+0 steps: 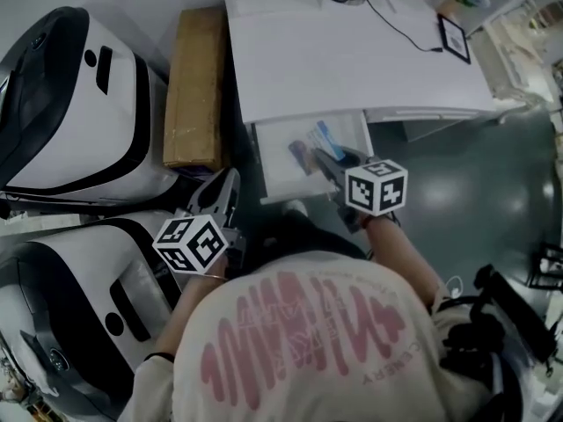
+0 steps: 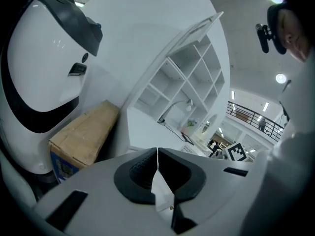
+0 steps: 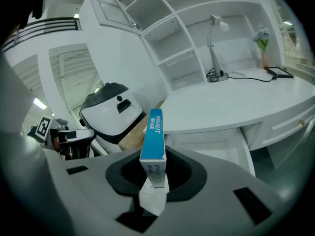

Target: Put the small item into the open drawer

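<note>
1. Jaws of the left gripper (image 2: pixel 157 154) pressed together, nothing between them; white pod-shaped machines (image 1: pixel 70 104) alongside.
2. Right gripper (image 3: pixel 154 176) clamped on the blue box (image 3: pixel 153 139), box upright, above the front of the open drawer (image 1: pixel 277 152).
3. Drawer sits under a white desk (image 1: pixel 352 60); cardboard carton (image 1: pixel 195 86) left of it, grey floor (image 1: pixel 475 200) right.

- Desk (image 1: pixel 352 60): shelf unit (image 3: pixel 197 28) set behind it.
- Desk lamp (image 3: pixel 216 48): placed at the desk's back edge.
- Flat frame (image 1: pixel 454 38): laid at the desk's right end.
- Open drawer (image 1: pixel 273 170): pulled out below the desk's front edge, at its left end.
- Cardboard box (image 1: pixel 195 86): stood just left of the desk, between it and two large machine housings (image 1: pixel 79 104).
- Carton (image 3: pixel 153 141): clamped upright in the right gripper (image 3: pixel 153 173), above the drawer.
</note>
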### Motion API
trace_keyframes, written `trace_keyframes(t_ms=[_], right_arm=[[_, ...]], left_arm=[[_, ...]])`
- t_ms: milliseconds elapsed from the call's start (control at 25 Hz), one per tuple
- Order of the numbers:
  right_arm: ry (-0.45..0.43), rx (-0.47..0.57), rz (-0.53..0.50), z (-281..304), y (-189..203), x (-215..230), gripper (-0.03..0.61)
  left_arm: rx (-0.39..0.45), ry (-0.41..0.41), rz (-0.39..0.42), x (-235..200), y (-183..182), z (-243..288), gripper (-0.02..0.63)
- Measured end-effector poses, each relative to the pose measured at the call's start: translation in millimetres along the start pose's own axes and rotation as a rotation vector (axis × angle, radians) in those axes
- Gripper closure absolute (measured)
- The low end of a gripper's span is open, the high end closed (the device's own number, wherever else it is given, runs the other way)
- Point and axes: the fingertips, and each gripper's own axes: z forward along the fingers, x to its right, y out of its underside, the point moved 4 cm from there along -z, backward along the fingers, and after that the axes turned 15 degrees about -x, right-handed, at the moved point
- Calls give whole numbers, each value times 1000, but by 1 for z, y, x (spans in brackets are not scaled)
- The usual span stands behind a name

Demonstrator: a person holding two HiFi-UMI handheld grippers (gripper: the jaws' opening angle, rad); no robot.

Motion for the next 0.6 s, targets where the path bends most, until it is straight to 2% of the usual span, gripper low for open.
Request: trace_keyframes(t_ms=[320, 600], right_arm=[[-27, -230, -294, 54, -3, 2, 491], [-71, -390, -419, 93, 5, 11, 491]], left_arm=[[59, -42, -52, -15, -9, 6, 578], [75, -133, -97, -35, -7, 1, 578]])
